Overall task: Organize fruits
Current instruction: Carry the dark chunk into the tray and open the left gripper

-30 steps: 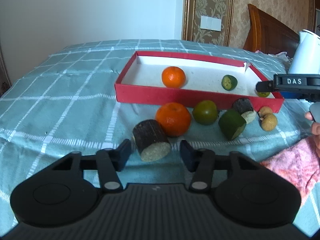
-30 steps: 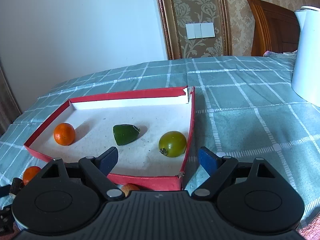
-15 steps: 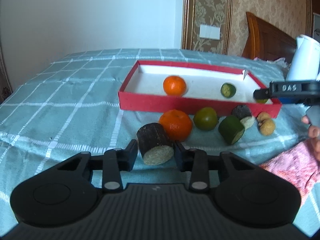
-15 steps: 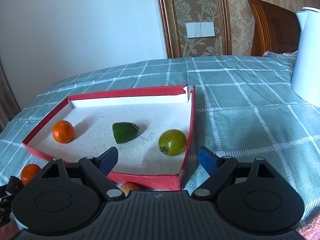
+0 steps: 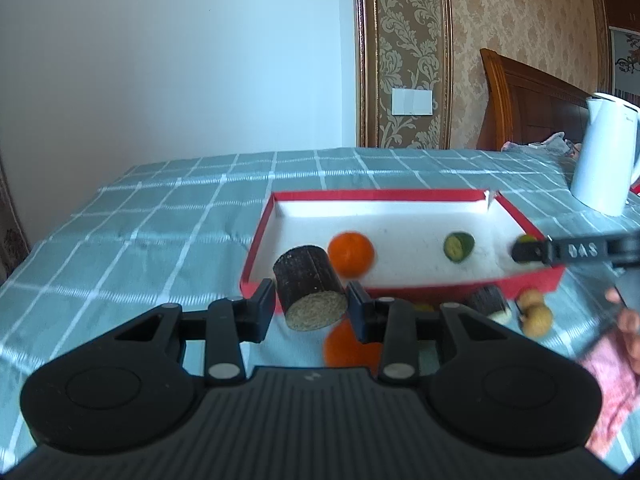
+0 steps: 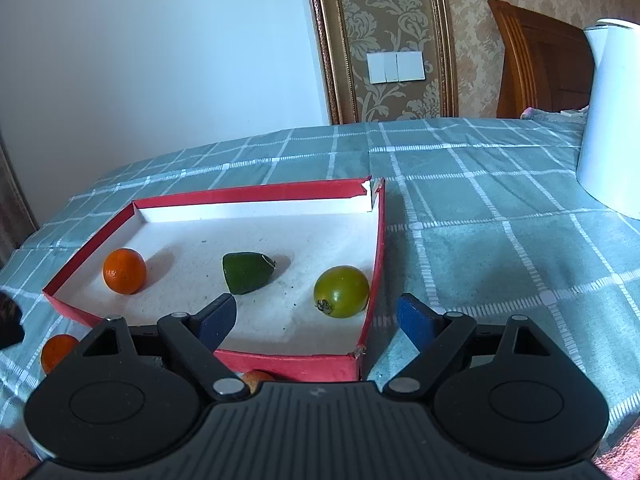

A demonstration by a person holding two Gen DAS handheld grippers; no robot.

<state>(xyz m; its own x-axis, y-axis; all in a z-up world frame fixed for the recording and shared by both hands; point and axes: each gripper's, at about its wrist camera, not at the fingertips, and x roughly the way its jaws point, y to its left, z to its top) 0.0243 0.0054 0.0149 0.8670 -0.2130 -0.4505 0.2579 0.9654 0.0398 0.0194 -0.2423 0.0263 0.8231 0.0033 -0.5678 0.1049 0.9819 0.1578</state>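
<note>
My left gripper (image 5: 312, 308) is shut on a dark cylindrical sugarcane piece (image 5: 308, 290) and holds it lifted before the near left corner of the red tray (image 5: 256, 256). The tray holds an orange (image 5: 351, 254), a green cut fruit (image 5: 458, 246) and a green tomato (image 6: 341, 291). On the cloth before the tray lie another orange (image 5: 344, 348), a second cane piece (image 5: 490, 304) and two longans (image 5: 534, 312). My right gripper (image 6: 316, 320) is open and empty, over the tray's near right corner (image 6: 360, 354).
A white kettle (image 5: 604, 156) stands at the back right on the green checked cloth (image 5: 160, 220). A wooden headboard (image 5: 520, 108) and a wall are behind. The person's pink sleeve (image 5: 612, 384) is at the right.
My left gripper closed on the cane piece and lifted it off the cloth toward the tray. The right gripper stayed open and barely moved.
</note>
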